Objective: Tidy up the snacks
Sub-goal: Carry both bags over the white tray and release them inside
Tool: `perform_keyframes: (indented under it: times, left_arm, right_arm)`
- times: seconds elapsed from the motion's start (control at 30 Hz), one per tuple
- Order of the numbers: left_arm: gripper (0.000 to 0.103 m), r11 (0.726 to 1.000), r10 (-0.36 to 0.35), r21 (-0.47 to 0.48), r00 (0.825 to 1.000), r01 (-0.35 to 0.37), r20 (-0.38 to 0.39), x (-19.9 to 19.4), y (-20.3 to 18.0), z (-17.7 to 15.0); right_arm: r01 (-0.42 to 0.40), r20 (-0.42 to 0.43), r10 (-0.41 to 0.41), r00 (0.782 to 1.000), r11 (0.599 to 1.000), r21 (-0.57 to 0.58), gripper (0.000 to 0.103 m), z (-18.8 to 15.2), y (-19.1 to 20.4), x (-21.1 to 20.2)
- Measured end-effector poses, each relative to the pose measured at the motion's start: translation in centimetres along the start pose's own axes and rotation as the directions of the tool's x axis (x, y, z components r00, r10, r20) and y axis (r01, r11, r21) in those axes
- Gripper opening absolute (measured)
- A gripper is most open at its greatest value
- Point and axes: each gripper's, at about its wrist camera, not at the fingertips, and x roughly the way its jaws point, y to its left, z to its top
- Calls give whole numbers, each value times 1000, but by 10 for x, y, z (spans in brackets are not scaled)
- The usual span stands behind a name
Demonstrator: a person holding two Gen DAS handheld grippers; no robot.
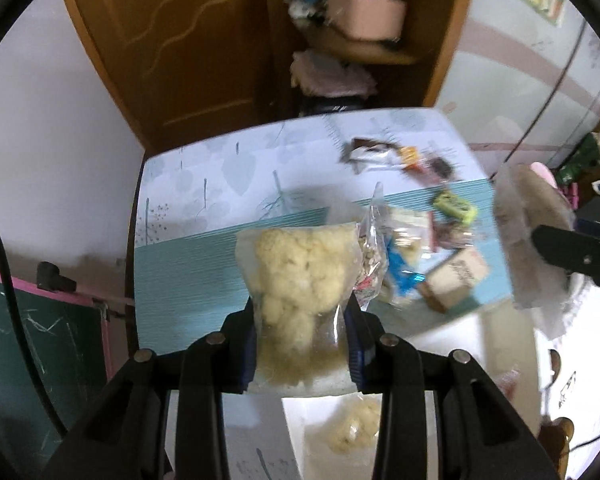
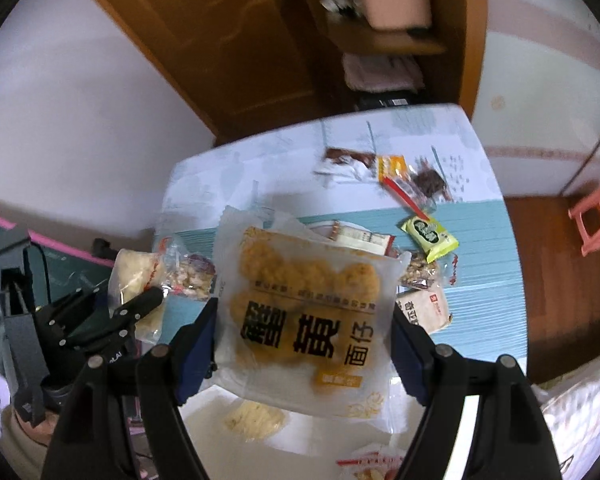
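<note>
Left gripper (image 1: pixel 302 344), fingers clamped on clear bag of pale puffs (image 1: pixel 300 276), lifted above counter (image 1: pixel 188 256). Right gripper (image 2: pixel 302 344), fingers clamped across wide packet of golden cakes (image 2: pixel 306 312), likewise above counter. Remaining snack pile (image 1: pixel 420 256) lying on counter beyond both bags. Probable risks: slippery film sliding out of either grip; crushing of brittle contents; swinging bags colliding, given closeness.

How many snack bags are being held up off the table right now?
2. The left gripper clamps the clear bag of pale puffs; the right gripper clamps the frosted bag of golden cakes. The rest lie on the table.
</note>
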Motion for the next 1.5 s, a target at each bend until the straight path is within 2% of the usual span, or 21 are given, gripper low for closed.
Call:
perform_keyframes:
  times: [0.17,0.3,0.5,0.7,0.8,1.0,1.5]
  left_arm:
    - [34,999,-47,3,998,47,42,-50,-19,-28]
    - [34,997,-81,-13,995,82,53,-72,-31,-53]
    - [34,998,-50,-29,995,53,89,-86,-58,-95]
    - [34,998,-22,-60,997,26,72,-78,-77,-119]
    - [34,996,-12,-85,998,18,65,-75,-81,-128]
    - [34,991,12,-131,998,-4,64,-73,-85,-140]
    - [37,992,10,-127,1000,-9,10,-62,-92,-151]
  right_arm:
    - [14,87,-5,996,995,-96,78,-32,18,-52]
    - [37,128,-18,992,988,-147,79,-66,21,-84]
    - [31,106,-17,994,991,-133,79,-111,7,-94]
    - [55,53,-48,997,990,-128,79,-147,-5,-84]
    - [48,42,-44,998,993,-108,79,-156,-12,-84]
    - [84,76,-75,994,989,-121,80,-164,-13,-89]
    - [107,28,-104,994,985,-138,80,-171,-12,-71]
